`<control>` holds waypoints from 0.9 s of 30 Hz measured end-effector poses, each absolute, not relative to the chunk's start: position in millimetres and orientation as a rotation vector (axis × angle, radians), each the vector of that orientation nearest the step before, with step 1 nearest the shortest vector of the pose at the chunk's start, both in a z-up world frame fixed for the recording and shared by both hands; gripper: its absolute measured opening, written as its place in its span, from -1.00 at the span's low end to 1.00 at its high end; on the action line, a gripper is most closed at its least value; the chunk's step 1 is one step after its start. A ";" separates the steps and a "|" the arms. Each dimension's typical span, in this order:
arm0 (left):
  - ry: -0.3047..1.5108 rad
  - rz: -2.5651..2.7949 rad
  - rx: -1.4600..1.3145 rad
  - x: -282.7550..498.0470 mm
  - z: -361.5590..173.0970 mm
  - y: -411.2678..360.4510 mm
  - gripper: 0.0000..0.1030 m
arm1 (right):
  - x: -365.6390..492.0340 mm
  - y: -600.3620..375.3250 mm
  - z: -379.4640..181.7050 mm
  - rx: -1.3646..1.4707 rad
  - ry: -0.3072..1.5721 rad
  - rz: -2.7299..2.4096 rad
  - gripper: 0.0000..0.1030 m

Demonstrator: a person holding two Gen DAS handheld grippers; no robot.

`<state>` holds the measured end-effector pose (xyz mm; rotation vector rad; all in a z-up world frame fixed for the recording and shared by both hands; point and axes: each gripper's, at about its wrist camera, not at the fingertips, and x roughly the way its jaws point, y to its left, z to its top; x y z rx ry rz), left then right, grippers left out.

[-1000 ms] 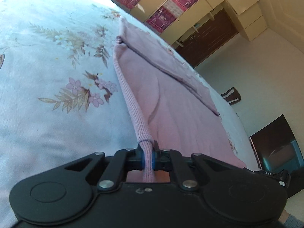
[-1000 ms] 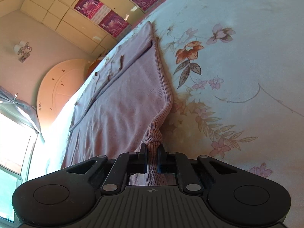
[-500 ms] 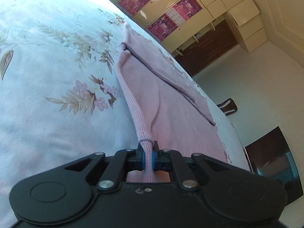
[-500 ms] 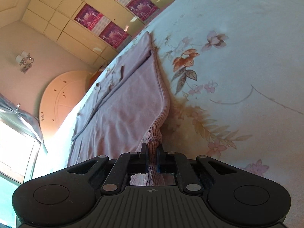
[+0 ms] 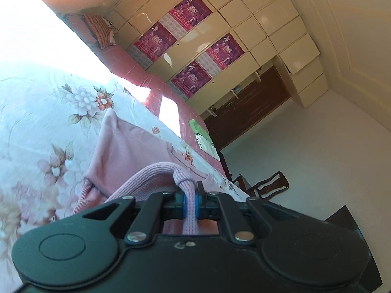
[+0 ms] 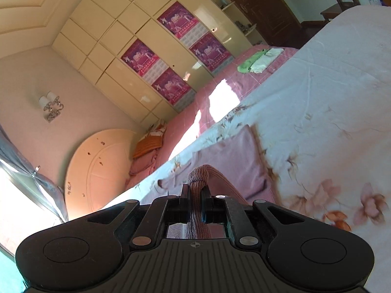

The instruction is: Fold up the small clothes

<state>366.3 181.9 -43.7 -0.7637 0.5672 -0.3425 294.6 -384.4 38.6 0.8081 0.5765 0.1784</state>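
Both claws clamp the ribbed hem of a soft pink knitted garment (image 5: 127, 151), lifted above a bed spread with a pale floral sheet (image 5: 36, 122). The left claw (image 5: 190, 206) has its jaws pressed together on one bunched hem corner; the right claw (image 6: 195, 206) pinches the other. The rest of the garment lies flat on the bed directly ahead of each claw, its long axis running away from them, so the hem likely travels forward over it. Neither claw looks nearer.

The purple posters (image 6: 139, 58) on the wardrobe doors (image 6: 110, 34) carry print too small to read; nothing else is lettered.
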 end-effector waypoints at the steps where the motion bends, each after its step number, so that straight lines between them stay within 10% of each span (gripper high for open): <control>1: 0.577 -0.334 -0.757 387.3 -45.8 181.0 -0.90 | 319.9 -384.4 37.8 0.800 0.584 0.175 -0.86; 13: 0.781 -0.245 -0.630 545.4 -109.4 170.1 -0.80 | 508.2 -392.4 -76.7 0.862 0.757 0.132 -0.85; 15: 0.737 -0.256 -0.656 543.4 -111.5 177.2 -0.40 | 512.1 -401.6 -87.9 0.895 0.734 0.109 -0.31; 16: 0.696 -0.256 -0.652 538.6 -109.1 180.7 0.01 | 507.9 -406.8 -87.4 0.899 0.681 0.094 0.42; 17: 0.667 -0.251 -0.628 535.8 -106.0 182.3 0.11 | 503.4 -410.9 -84.2 0.874 0.624 0.093 0.52; 27: 0.807 -0.287 -0.033 577.3 -107.9 129.2 -0.01 | 530.1 -350.2 -79.1 0.251 0.717 0.182 0.01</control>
